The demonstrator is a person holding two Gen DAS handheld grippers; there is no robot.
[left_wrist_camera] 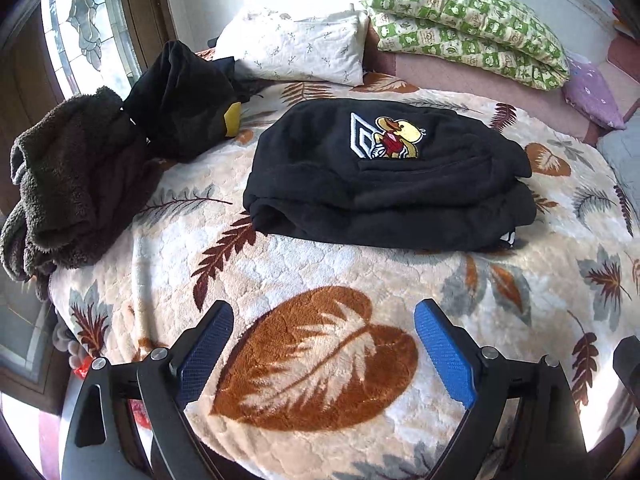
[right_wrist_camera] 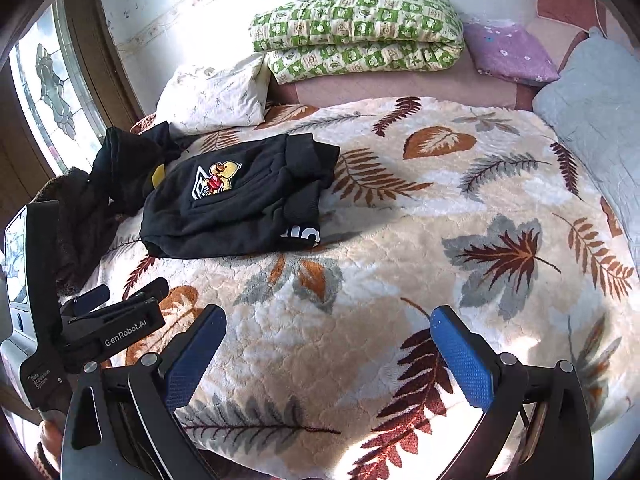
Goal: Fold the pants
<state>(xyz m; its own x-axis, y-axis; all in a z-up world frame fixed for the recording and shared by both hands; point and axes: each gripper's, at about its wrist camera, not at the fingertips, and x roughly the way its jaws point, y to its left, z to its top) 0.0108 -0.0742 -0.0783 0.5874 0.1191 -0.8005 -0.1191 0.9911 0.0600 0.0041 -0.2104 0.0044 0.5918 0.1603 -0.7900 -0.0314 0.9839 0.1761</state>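
Black pants [left_wrist_camera: 384,184] folded into a thick stack, lying on the leaf-patterned blanket [left_wrist_camera: 320,280] of the bed, cartoon duck patch [left_wrist_camera: 396,138] facing up on the top layer. In the right wrist view, set left of centre, white lettering showing at the near right corner of the stack. Just left of it, a crumpled black garment [left_wrist_camera: 180,100] with a yellow tag, then a brown fleece heap [left_wrist_camera: 68,176] at the left edge of the bed. Farther off, a white pillow [left_wrist_camera: 296,48], a folded green checked quilt [left_wrist_camera: 468,24], a purple cushion [left_wrist_camera: 592,92]. Left claw [left_wrist_camera: 324,356] spread wide, holding nothing, above a big brown leaf near the front. Right claw [right_wrist_camera: 328,356] likewise spread, empty, well apart from the pants, to the right of the left one.
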